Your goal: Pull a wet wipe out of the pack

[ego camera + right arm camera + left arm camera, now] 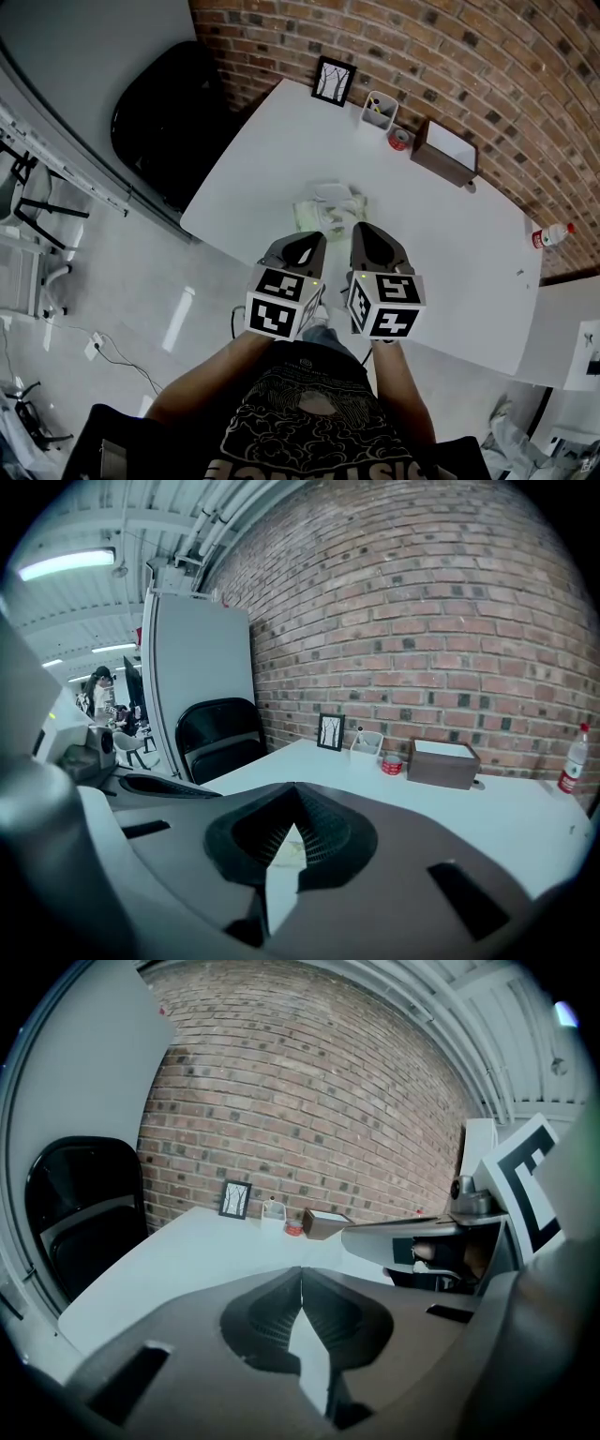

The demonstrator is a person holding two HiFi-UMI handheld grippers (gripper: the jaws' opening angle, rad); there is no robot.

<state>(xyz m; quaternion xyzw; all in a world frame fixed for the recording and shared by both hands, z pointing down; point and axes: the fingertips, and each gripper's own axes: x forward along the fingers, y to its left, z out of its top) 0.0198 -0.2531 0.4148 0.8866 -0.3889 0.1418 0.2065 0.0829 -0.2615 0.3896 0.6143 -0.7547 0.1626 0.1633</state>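
While hovering lower centre, jaws together, empty: grey left gripper, grey right gripper. Likely reach step; next, open over pale crumpled wipe pack.

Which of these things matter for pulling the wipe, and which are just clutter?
For the job: wet wipe pack, left gripper, right gripper.
Lying about: picture frame, pen cup, red tape roll, brown box, bottle, black chair.
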